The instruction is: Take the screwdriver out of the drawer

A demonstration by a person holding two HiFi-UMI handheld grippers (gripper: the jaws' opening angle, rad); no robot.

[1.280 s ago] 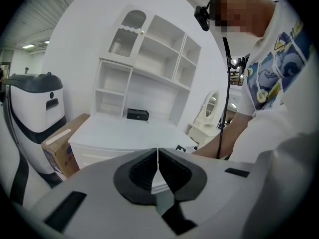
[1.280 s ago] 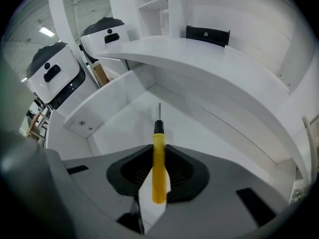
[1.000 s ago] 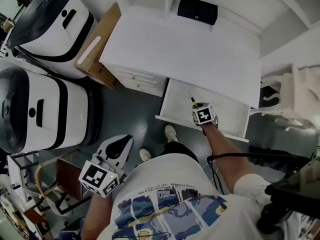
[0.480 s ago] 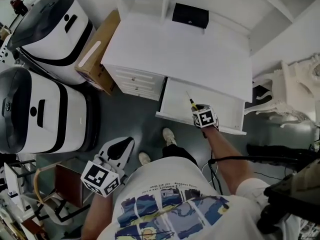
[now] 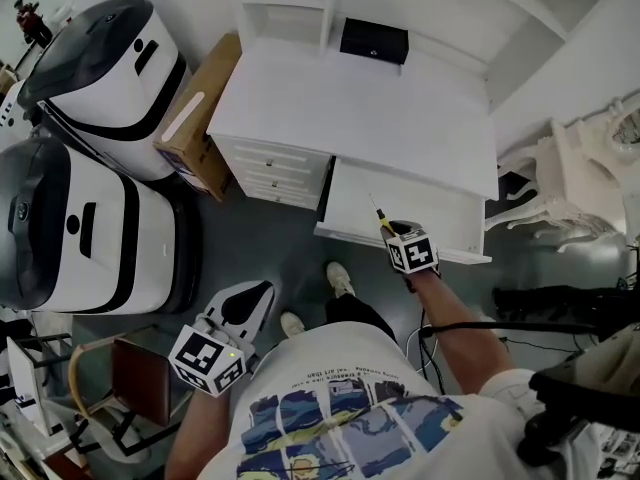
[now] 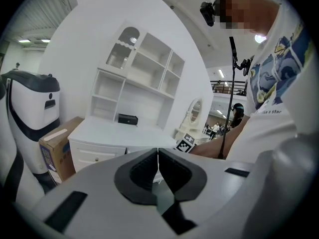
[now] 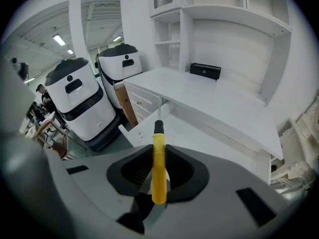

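Right arm: my operator's forearm reaches from the lower right of the head view to the front edge of the open drawer, with the wrist tipped steeply down.
Right claw: the right gripper (image 5: 394, 231) has its jaws partly spread, and the dark pads pinch the handle from both sides (a firm, centred hold as far as I can see).
Task thing: the yellow-handled screwdriver (image 7: 158, 166) with a black collar and thin metal shaft sits between those pads. The handle runs along the jaws. The collar and shaft stick out past the tips, over the drawer's inside.
Drawer: the shallow white wooden drawer (image 5: 440, 216) is pulled out from under the white desk top (image 5: 360, 108). I cannot tell how far the screwdriver's tip is from its floor.
Left arm: it is held low at the person's left side, over the grey floor (image 5: 270, 238). The left gripper (image 5: 250, 296) points toward the desk, only slightly downward.
Left claw: its jaws are pressed together at the tips with nothing between them. It is well apart from the drawer.
Around: a small black box (image 5: 373, 40) rests at the back of the desk. A brown cardboard carton (image 5: 195, 108) leans beside the desk's left end. Two large white-and-black machines (image 5: 90, 138) stand further left.
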